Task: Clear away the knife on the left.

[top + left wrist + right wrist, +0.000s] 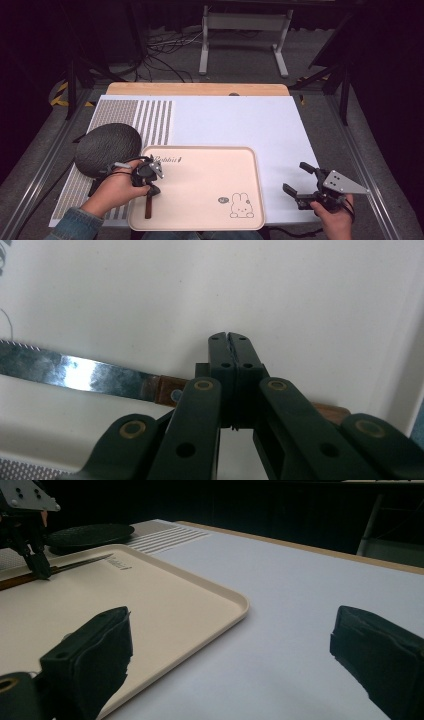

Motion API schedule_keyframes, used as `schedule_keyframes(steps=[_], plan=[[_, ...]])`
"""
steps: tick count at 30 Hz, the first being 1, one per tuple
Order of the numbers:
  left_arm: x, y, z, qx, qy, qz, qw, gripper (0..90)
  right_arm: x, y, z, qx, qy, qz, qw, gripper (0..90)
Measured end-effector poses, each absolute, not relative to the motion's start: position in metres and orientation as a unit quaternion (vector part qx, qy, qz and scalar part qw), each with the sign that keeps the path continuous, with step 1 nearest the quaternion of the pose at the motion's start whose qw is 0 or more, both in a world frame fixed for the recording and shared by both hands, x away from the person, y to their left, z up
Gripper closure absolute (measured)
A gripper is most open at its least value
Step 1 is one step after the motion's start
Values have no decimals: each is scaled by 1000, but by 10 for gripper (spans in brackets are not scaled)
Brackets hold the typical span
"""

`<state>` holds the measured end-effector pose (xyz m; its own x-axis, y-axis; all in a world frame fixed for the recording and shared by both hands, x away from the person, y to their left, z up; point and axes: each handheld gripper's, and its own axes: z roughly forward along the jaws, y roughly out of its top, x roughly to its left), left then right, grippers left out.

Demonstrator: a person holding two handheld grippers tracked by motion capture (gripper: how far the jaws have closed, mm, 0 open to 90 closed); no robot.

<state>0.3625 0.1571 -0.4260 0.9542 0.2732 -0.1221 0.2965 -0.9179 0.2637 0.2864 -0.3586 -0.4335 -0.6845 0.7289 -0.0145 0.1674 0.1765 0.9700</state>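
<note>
My left gripper (231,347) is clamped on the wooden handle of the knife (80,372), which lies flat at the near left of the beige tray (210,165); my right gripper (300,181) waits spread apart beside the tray's right edge, out of the way

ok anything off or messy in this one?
Nothing stands out. The knife lies flat on the beige tray, the left gripper shut on its wooden handle. The right gripper is open above the white mat. No spills or damage visible.
</note>
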Motion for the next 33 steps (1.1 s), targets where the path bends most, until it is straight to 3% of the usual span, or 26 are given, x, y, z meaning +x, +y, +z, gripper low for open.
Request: schedule_keyframes(steps=[15,20,24,30,33], plan=[[357,163,-425,979,146,-50,133,899,286,-358,-434,311,725,562,248,45],[356,164,-415,973,158,-45,165,840,286,-358,-433,311,724,563,250,45],[355,165,-407,967,169,-35,187,734,286,-357,-433,311,725,562,250,45],[352,170,-387,940,204,30,271,254,287,-357,-433,311,724,563,249,44],[349,175,-380,931,203,49,298,150,287,-356,-433,309,726,562,248,43]])
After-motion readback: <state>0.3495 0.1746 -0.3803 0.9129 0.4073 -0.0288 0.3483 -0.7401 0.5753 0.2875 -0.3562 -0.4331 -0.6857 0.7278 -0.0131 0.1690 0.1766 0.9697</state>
